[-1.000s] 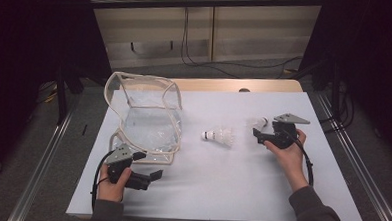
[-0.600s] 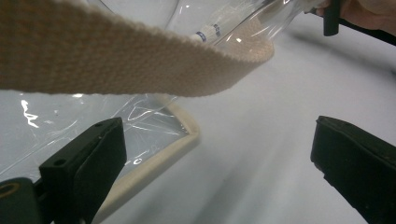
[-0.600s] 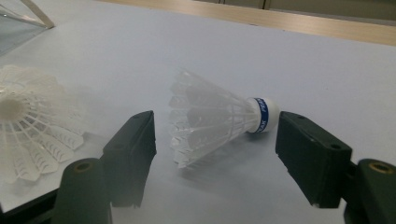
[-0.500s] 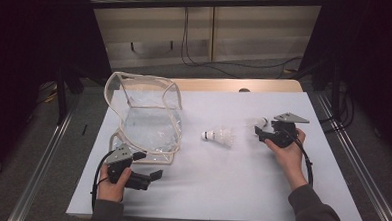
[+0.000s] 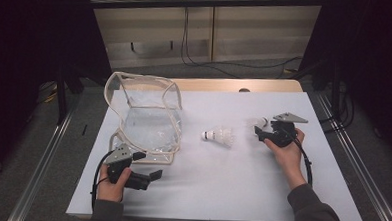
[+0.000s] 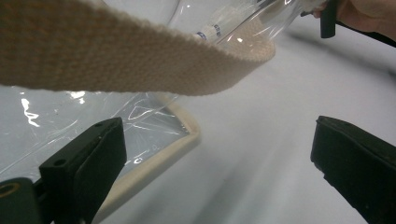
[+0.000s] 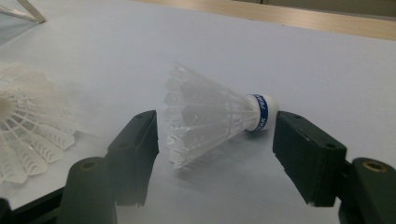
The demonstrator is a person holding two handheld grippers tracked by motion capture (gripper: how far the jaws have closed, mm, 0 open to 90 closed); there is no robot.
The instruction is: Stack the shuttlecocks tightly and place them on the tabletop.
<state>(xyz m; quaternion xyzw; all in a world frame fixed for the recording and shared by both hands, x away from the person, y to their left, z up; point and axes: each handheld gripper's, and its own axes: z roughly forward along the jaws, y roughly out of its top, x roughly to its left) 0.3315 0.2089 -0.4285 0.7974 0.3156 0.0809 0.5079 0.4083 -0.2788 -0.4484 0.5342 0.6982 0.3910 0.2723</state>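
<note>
A white shuttlecock (image 7: 212,116) with a blue band on its cork is framed between the parted jaws of the right gripper (image 7: 215,161), lying on its side on the white table (image 5: 241,177) and not yet clamped. A second shuttlecock (image 5: 219,136) is seen lying to its left, near the table's middle. The left gripper (image 6: 217,158) is held with jaws wide apart at the near left, just beside the corner of a clear plastic bag (image 5: 151,121) edged with cream webbing.
</note>
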